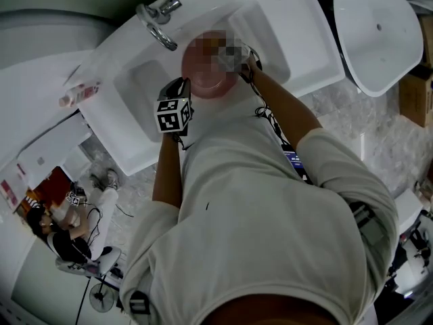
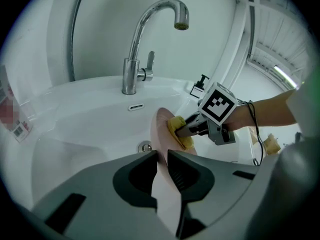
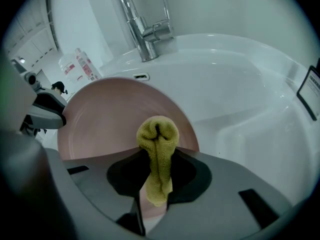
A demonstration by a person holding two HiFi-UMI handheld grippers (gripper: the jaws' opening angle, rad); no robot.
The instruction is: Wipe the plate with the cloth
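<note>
Pink round plate [image 2: 161, 129] stands on its edge over the white sink bowl [image 2: 85, 129]. Its rim is pinched between the jaws of the left gripper [image 2: 161, 159], which sit narrow on it. Right gripper [image 3: 157, 156] is squeezed tight on a folded yellow cloth [image 3: 157, 139]. The cloth's bump pokes out past its jaw tips & looks to press on the plate's face right in front. What could go wrong, I think: left gripper only has a thin bit of rim, so a hard push w/ the cloth could twist the plate till it slips out & bangs into the sink. Rubbing could also drag the cloth loose. If right gripper leans in too far, its hard tips could scrape the plate. Shiny metal tap [image 2: 135, 59] is beyond both grippers, so a big swing could knock it.
</note>
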